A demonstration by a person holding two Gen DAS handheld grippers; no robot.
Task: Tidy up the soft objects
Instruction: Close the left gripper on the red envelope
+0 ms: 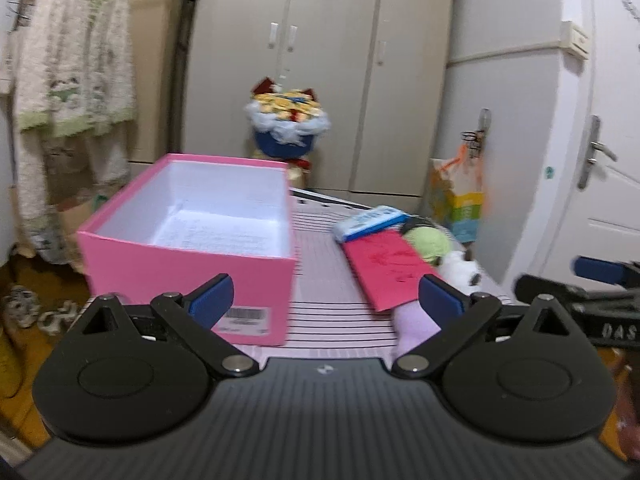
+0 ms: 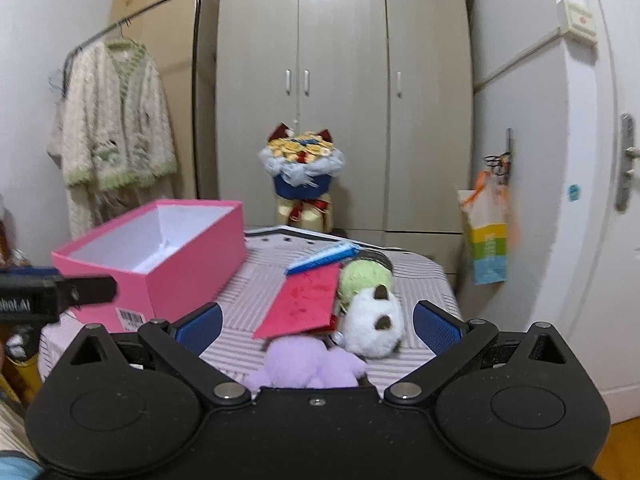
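Left gripper (image 1: 326, 300): fingers spread wide, holding nothing, hanging just in front of the pink box.
Pink box (image 2: 192, 264): lid off, white inside, sitting at the left end of the striped bedspread (image 2: 256, 292). Looks empty from what I can see of it.
Red envelope (image 2: 306, 300): flat on the spread, right of the pink box, with a blue-and-white packet (image 2: 320, 258) just behind it.
Purple plush (image 2: 306, 362): right of the box, nearest the camera, front of the pile.
White plush (image 2: 374, 322): touching the purple one, farther right of the box.
Green plush (image 2: 362, 276): right behind the white one.
Right gripper (image 2: 318, 326): fingers wide apart too, empty, hovering over the plush pile, well right of the box.
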